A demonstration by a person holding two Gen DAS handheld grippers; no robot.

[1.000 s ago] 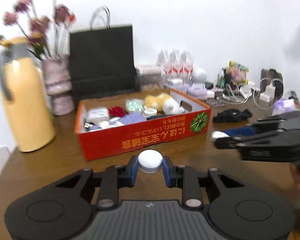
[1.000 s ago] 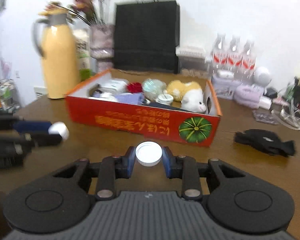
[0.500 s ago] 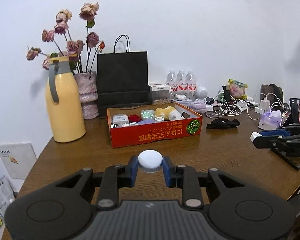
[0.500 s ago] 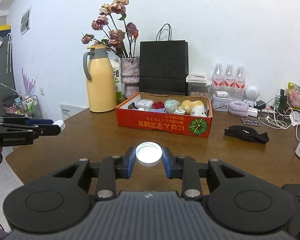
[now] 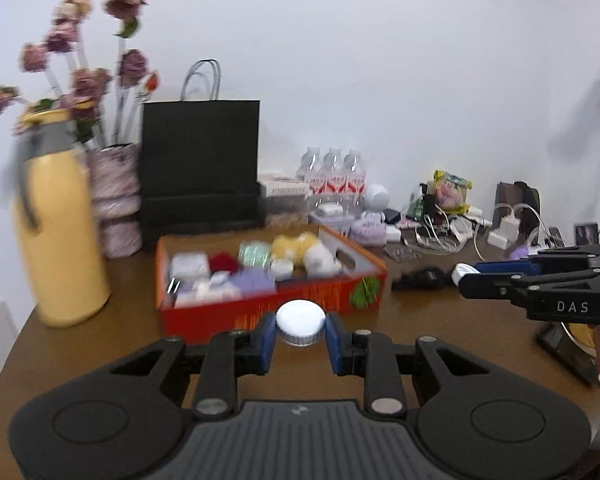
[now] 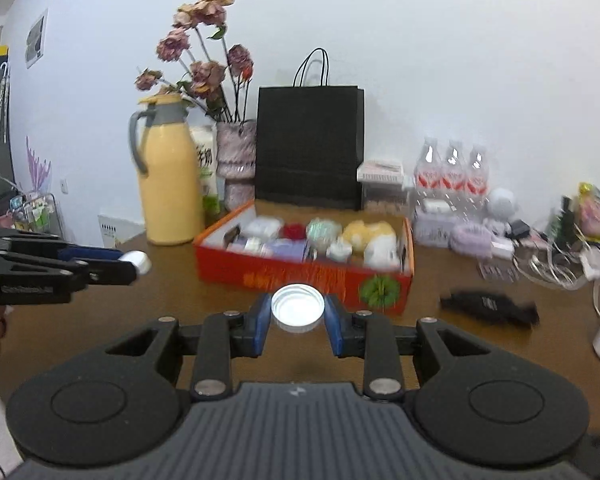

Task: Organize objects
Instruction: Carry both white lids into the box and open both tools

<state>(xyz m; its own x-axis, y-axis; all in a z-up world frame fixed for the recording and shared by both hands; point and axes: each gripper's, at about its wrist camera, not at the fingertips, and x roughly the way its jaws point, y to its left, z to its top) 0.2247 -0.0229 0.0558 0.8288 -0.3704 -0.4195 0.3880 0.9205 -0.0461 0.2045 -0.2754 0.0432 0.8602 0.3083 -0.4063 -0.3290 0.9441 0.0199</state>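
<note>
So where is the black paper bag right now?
The black paper bag stands upright at the back of the table against the wall, directly behind the orange box, with the flower vase on its left.

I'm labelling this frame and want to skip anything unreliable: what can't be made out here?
- Printing on the orange box front: motion-blurred in both wrist views.
- Small items inside that box: smeared, unidentifiable apart from a yellow-and-white plush.
- Yellow thermos: blurred in the left wrist view.
- Black object on the table: too blurred to name.
</note>
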